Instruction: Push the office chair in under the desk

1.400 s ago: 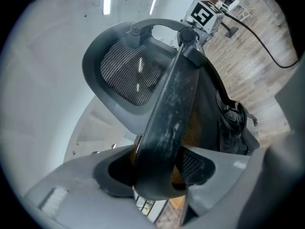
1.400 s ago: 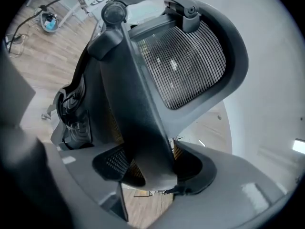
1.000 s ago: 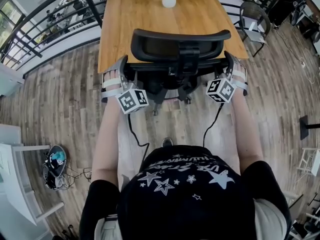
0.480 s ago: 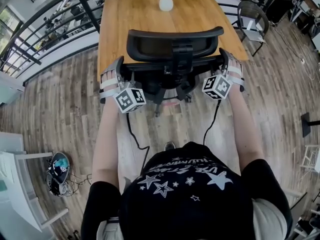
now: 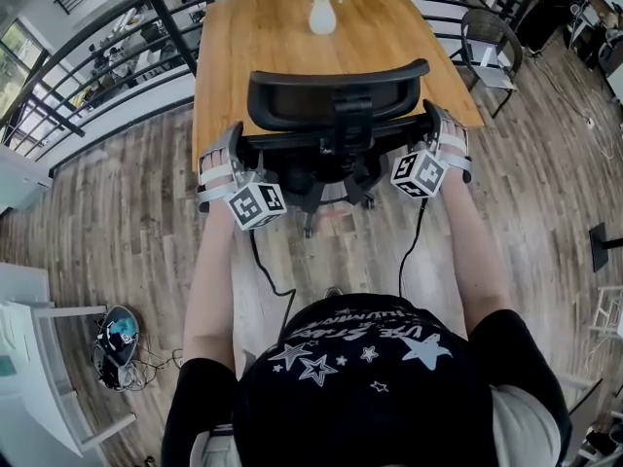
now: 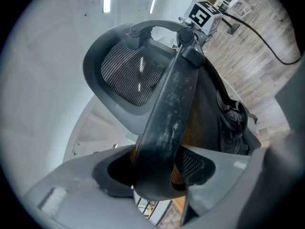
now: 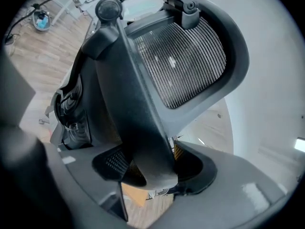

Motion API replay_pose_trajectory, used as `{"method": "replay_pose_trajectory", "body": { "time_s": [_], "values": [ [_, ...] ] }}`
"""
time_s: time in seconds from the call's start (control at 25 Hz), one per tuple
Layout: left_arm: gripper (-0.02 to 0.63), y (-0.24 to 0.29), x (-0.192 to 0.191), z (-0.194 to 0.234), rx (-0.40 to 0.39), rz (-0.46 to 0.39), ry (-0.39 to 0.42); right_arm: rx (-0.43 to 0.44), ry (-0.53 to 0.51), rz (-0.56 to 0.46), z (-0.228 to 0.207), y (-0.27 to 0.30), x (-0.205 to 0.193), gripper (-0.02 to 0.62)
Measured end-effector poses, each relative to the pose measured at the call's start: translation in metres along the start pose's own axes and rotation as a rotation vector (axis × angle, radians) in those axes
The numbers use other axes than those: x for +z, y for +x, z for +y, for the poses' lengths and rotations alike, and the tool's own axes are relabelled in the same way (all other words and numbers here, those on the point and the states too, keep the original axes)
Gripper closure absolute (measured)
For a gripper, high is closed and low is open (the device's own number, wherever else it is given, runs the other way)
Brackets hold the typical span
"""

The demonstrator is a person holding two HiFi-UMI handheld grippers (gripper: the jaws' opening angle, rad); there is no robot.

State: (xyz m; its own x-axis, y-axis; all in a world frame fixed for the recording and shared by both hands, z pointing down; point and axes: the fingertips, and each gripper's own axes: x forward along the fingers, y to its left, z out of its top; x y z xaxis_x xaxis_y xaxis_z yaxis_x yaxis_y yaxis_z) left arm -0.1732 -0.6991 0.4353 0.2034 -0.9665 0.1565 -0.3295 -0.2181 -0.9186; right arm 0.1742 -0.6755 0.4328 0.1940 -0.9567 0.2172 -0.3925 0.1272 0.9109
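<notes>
A black office chair (image 5: 336,95) with a mesh headrest stands at the near edge of the wooden desk (image 5: 282,37), its back towards me. My left gripper (image 5: 237,146) is shut on the left end of the chair's back frame (image 6: 174,94), which runs between its pads. My right gripper (image 5: 437,125) is shut on the right end of the same frame (image 7: 133,104). The headrest (image 6: 133,75) shows above the bar in the left gripper view, and the headrest (image 7: 186,61) shows the same way in the right gripper view. The seat is hidden under the backrest.
A white vase (image 5: 322,14) with flowers stands at the desk's far end. A second chair (image 5: 490,37) sits at the desk's right side. A black railing (image 5: 107,56) runs behind. On the plank floor at left lie a cable bundle (image 5: 115,343) and white furniture (image 5: 34,358).
The head view has tilted slightly. Both grippers keep their hold on the chair's back frame, and the chair stands where it was against the desk.
</notes>
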Motion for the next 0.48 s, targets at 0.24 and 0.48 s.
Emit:
{"method": "replay_pose_trajectory", "body": {
  "time_s": [0.24, 0.48],
  "values": [
    [0.354, 0.0000, -0.0033, -0.0024, -0.025, 0.063, -0.036, 0.038, -0.002, 0.014, 0.0034, -0.0027, -0.0011, 0.319],
    [0.354, 0.0000, -0.0074, -0.0037, -0.094, 0.118, -0.076, 0.108, 0.030, 0.044, 0.0031, -0.0094, 0.0019, 0.313]
  ]
}}
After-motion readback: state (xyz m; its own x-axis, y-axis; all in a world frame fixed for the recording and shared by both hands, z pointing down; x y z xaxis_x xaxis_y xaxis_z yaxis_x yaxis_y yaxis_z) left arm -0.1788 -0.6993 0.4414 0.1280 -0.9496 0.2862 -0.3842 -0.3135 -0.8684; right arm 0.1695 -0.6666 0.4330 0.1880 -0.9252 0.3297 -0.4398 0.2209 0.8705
